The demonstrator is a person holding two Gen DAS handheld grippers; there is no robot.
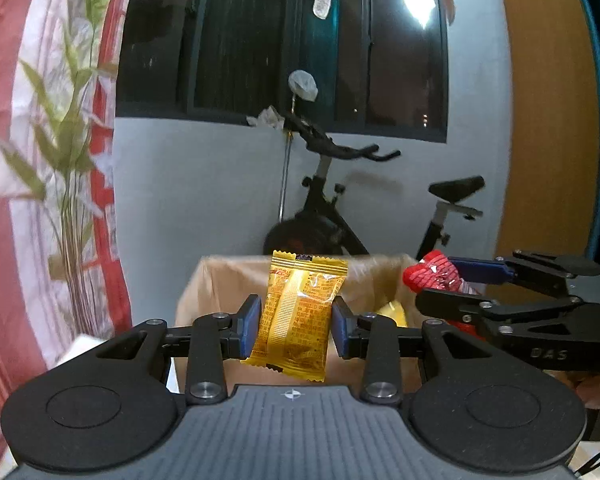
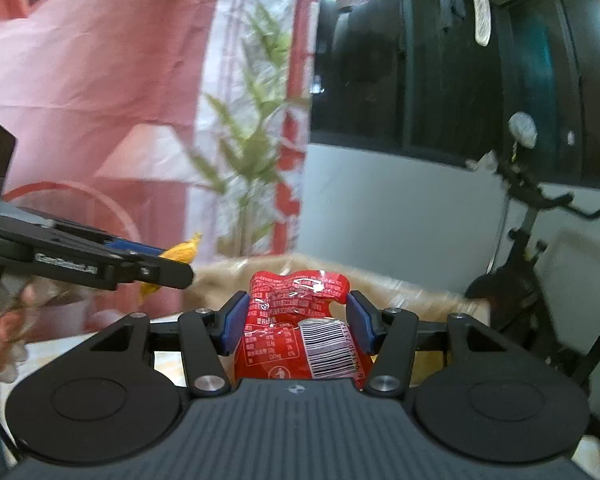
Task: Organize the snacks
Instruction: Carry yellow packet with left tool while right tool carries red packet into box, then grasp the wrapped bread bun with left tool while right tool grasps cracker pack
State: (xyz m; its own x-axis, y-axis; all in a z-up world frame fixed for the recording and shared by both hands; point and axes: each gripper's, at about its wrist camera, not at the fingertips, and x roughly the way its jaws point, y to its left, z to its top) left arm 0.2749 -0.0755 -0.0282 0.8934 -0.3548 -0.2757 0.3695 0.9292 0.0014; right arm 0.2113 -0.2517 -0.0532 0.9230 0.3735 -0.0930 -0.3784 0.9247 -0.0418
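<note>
My left gripper (image 1: 296, 326) is shut on a yellow snack packet (image 1: 300, 312) and holds it upright above the near side of an open cardboard box (image 1: 220, 280). My right gripper (image 2: 297, 324) is shut on a red snack packet (image 2: 296, 320) with a barcode, held over the same box (image 2: 420, 292). The right gripper with its red packet (image 1: 436, 276) shows at the right of the left wrist view. The left gripper with the yellow packet (image 2: 180, 252) shows at the left of the right wrist view. Another yellow packet (image 1: 392, 312) lies inside the box.
An exercise bike (image 1: 340, 208) stands behind the box against a grey wall under a dark window. A red and white curtain with a leaf print (image 1: 60, 160) hangs to the left. A wooden panel (image 1: 548, 120) stands at the right.
</note>
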